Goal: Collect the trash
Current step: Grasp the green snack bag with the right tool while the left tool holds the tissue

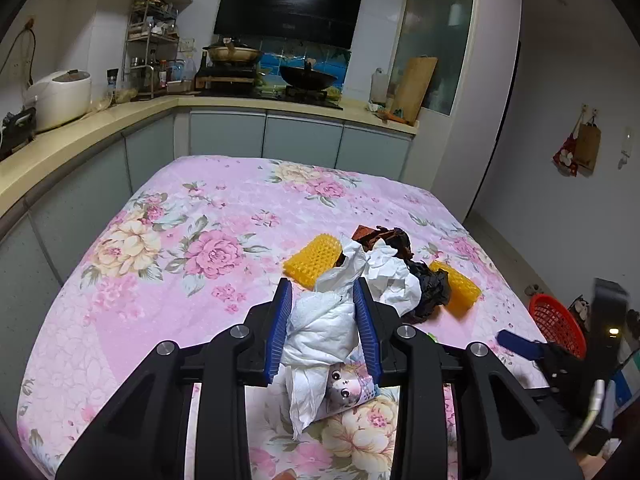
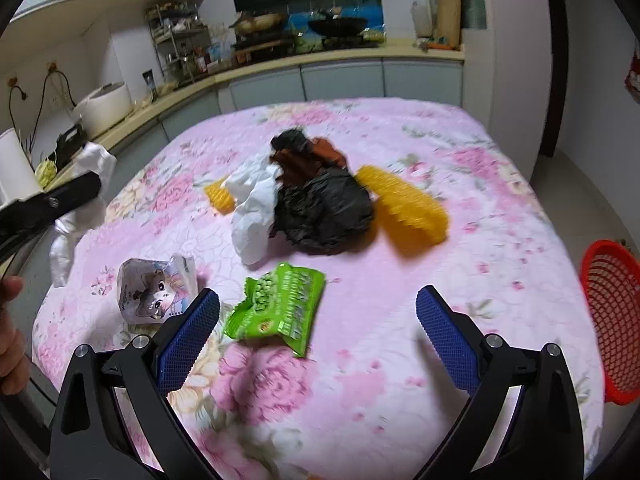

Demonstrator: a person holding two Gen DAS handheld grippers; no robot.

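A crumpled white tissue wad (image 1: 324,328) hangs lifted at lower centre. Mid-frame on the floral cloth lie white paper (image 2: 252,204), a black bag (image 2: 324,216), brown scrap (image 2: 312,156), a green snack packet (image 2: 280,308) and a cartoon wrapper (image 2: 156,292).

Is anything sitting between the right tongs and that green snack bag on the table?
Nothing visible does. The right tongs are open just above the pink cloth, and the green snack bag lies flat between them and slightly ahead, apart from the other trash.
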